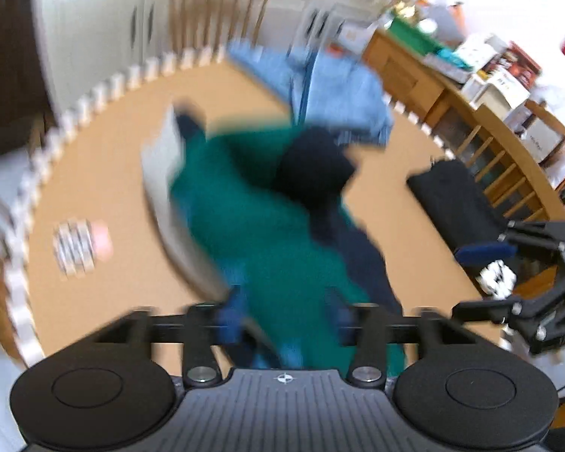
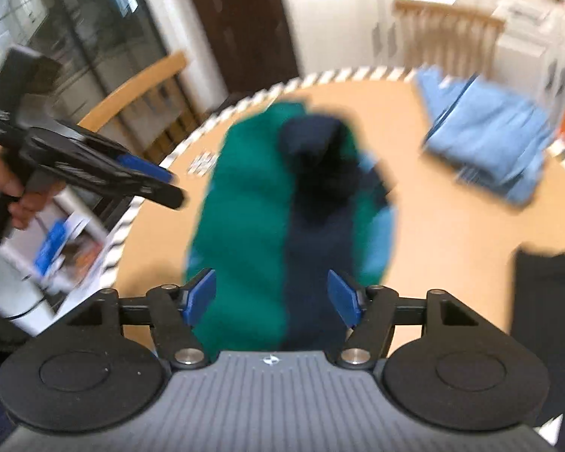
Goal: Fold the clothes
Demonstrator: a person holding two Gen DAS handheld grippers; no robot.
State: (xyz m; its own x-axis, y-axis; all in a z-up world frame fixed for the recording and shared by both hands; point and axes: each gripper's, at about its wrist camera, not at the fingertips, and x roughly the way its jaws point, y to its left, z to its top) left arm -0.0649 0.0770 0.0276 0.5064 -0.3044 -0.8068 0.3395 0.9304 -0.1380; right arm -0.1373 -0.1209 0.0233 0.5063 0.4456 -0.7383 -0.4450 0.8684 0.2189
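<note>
On the round table [image 2: 452, 248] lies a green and navy garment [image 2: 282, 226], bunched lengthwise in the middle of the top and not yet laid out into a neat fold; both views are motion-blurred, so its creases cannot be read. A light blue garment [image 2: 486, 139] sits near the far edge and looks already folded into a flat stack, and a black garment [image 1: 455, 203] at the table's right side also looks squared off, so I judge 2 pieces done and 1 in hand. The right gripper [image 2: 271, 297] hovers at the near end of the green and navy piece, jaws spread wide with nothing between them. The left gripper [image 1: 286, 324] is likewise spread over the same cloth; whether its fingers touch the fabric I cannot tell. What seems left is folding this piece and setting it aside.
</note>
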